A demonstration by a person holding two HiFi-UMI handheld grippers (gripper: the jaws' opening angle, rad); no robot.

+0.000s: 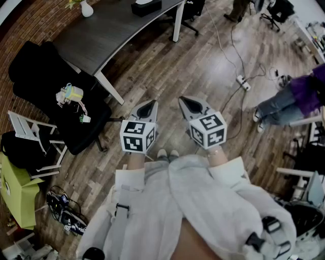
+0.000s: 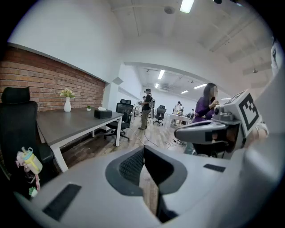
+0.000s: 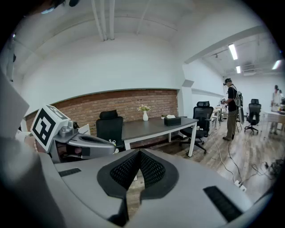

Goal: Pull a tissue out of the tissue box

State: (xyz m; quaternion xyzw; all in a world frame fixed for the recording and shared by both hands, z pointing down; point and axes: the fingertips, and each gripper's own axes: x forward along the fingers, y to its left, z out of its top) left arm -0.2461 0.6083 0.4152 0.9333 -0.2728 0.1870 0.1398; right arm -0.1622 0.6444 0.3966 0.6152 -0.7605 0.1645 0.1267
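Note:
A black tissue box (image 1: 146, 7) with a white tissue sticking up stands on the far end of a grey table (image 1: 117, 28), well ahead of both grippers. It also shows in the left gripper view as a small tissue box (image 2: 103, 113), and in the right gripper view as the tissue box (image 3: 172, 120). My left gripper (image 1: 148, 106) and right gripper (image 1: 189, 104) are held side by side over the wooden floor, short of the table. Both are shut with nothing between the jaws, as seen on the left gripper (image 2: 143, 153) and the right gripper (image 3: 139, 156).
A white vase (image 1: 86, 8) with flowers stands on the table. A black office chair (image 1: 56, 96) with a hanging toy sits at its near end. A power strip (image 1: 244, 82) and cables lie on the floor. A seated person (image 1: 289, 99) is to the right; another person (image 3: 231, 113) stands farther off.

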